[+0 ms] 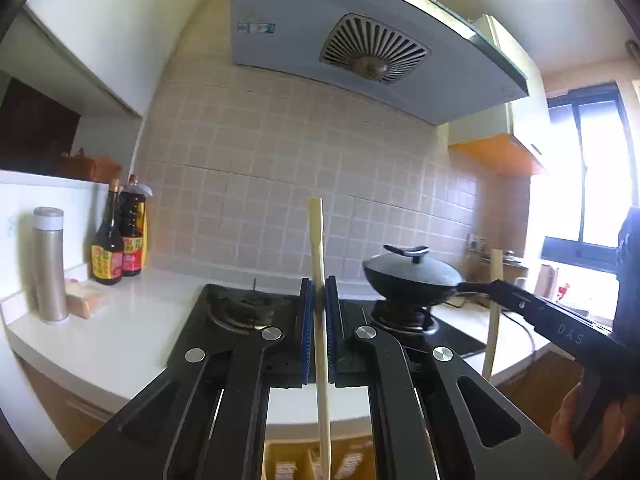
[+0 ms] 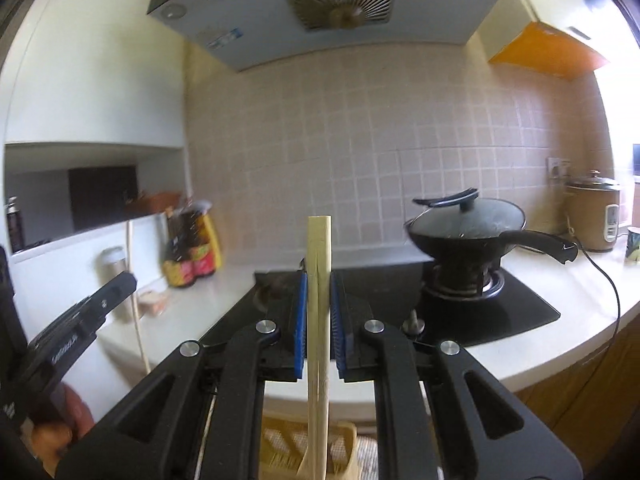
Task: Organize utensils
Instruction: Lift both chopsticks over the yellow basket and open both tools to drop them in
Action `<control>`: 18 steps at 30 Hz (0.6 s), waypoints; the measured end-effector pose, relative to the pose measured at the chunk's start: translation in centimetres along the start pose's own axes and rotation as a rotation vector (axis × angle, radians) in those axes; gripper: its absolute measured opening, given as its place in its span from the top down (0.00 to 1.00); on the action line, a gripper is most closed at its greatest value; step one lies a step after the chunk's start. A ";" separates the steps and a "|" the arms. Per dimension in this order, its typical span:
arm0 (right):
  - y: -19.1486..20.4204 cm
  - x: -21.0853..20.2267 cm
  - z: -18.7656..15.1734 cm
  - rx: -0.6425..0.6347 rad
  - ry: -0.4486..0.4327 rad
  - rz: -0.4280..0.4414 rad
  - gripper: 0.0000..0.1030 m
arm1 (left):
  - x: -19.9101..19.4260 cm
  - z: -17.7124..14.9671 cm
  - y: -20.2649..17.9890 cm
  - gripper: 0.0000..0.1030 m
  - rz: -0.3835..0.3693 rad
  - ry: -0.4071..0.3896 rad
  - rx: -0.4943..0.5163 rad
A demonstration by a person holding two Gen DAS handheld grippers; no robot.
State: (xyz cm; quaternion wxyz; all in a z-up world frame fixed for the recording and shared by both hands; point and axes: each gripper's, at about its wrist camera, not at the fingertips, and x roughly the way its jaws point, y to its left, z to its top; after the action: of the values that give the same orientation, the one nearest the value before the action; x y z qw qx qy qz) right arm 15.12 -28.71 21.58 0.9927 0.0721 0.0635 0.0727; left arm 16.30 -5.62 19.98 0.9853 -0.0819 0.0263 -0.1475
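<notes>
Clamping, both pairs of jaws: left gripper (image 1: 318,312) pinching a single chopstick (image 1: 319,320) upright between its blue pads (image 1: 306,328), right gripper (image 2: 319,320) pinching what looks like a pair of chopsticks (image 2: 319,304) pressed together, also upright. Standing at the dead centre of each wrist view, blunt tops pointing to twelve o'clock, thin ends dropping toward six o'clock. Hanging above a yellow slotted basket (image 2: 276,436) at six o'clock in the right view, probably the utensil holder, though too little showing to be sure. Judging the sticks as light, stiff and smooth wood or bamboo: no weight to fight, but apt to pivot or slide in a narrow pinch, so gripping near the middle, as now, and keeping the pads square across the shaft. Showing the other gripper (image 1: 532,308) at three o'clock in the left view, with a hand (image 1: 568,420) at four o'clock. Spreading outward: black gas hob (image 1: 452,340) just beyond the fingertips, lidded wok (image 2: 464,224) at two o'clock on its burner, sauce bottles (image 1: 116,240) at nine o'clock, steel flask (image 1: 49,264) beside them, white counter (image 1: 120,332) under all, rice cooker (image 2: 592,216) at three o'clock in the right view, range hood (image 1: 360,48) at twelve o'clock against the tiled wall (image 1: 280,180).
</notes>
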 end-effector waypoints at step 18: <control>-0.5 5.7 -7.4 -0.008 0.032 -0.043 0.90 | 4.3 -6.8 1.9 0.95 0.039 0.041 0.064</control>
State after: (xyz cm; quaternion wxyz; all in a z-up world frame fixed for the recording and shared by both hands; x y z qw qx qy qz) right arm 19.80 -27.34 13.60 0.9932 0.0657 0.0806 0.0527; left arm 20.47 -6.14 12.84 0.9894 -0.0469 0.0435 -0.1305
